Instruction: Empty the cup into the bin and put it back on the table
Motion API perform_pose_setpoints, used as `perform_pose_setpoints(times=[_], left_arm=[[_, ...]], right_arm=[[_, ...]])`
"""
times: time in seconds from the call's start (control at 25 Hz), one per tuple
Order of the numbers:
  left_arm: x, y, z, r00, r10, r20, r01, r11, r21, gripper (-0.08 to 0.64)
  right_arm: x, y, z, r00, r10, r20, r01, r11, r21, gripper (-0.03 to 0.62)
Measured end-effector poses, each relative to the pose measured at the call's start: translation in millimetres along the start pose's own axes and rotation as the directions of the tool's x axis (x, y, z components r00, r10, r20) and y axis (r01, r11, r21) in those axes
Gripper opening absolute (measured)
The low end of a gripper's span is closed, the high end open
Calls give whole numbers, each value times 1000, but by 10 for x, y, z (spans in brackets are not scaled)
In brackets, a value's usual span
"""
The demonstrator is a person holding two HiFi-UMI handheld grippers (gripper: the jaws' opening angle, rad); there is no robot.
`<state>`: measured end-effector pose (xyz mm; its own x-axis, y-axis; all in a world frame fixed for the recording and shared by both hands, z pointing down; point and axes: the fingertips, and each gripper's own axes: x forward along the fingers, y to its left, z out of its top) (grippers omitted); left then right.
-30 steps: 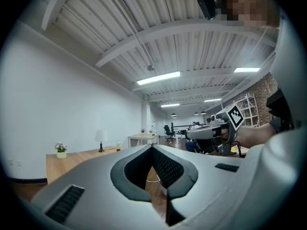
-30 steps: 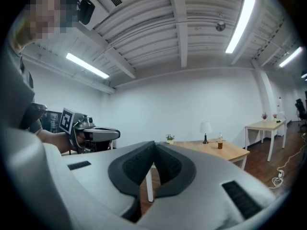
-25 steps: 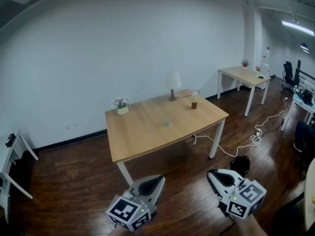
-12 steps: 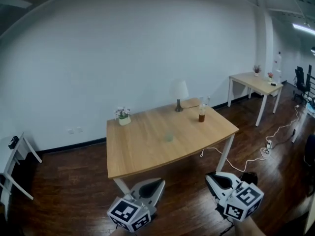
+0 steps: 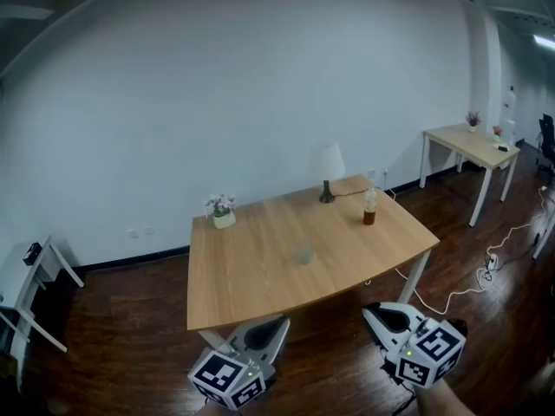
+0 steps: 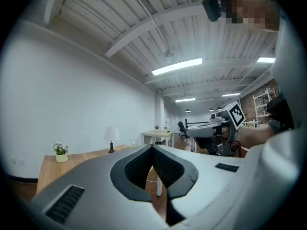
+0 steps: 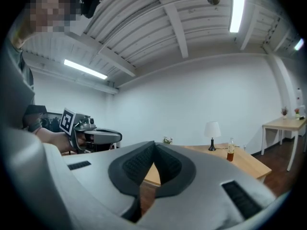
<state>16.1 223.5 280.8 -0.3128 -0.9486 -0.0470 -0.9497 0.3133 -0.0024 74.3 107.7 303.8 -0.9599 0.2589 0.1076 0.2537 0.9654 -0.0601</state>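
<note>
Head view with both gripper views: a rectangular table with a smooth light-wood top and slender white legs stands on a dark plank floor before a plain white wall. Four things rest on its top. One small translucent pale-green cup stands upright near the middle, apart from everything else. One flowering potted plant in a white pot sits at the far left edge. One lamp with a white conical shade on a thin dark stem stands at the far right edge. One narrow clear bottle, brown liquid in its lower part, stands just in front of the lamp. A second table of the same light wood and white legs stands well apart at the right; the small items on it are too small to tell. One white cable trails across the floor between the two tables. Two grey moulded hand-held grippers lie low in the head view, short of the table's near edge and well apart from the cup, each bearing one marker cube of black-and-white squares. The left gripper has its ribbed black pads pressed tip to tip with nothing between them; the right gripper likewise has its ribbed pads closed together and empty
</note>
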Motion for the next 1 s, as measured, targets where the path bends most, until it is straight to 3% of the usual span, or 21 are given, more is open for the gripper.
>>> perform_pose_setpoints(times=[0.64, 1.0], left_arm=[[968, 1611, -147, 999, 10, 30, -8, 999, -46, -9], [1447, 2063, -291, 1000, 19, -1, -19, 997, -77, -9]], right_arm=[[1507, -913, 149, 999, -29, -22, 29, 1000, -9, -2], [2117, -1348, 210, 998, -10, -61, 10, 1000, -7, 0]])
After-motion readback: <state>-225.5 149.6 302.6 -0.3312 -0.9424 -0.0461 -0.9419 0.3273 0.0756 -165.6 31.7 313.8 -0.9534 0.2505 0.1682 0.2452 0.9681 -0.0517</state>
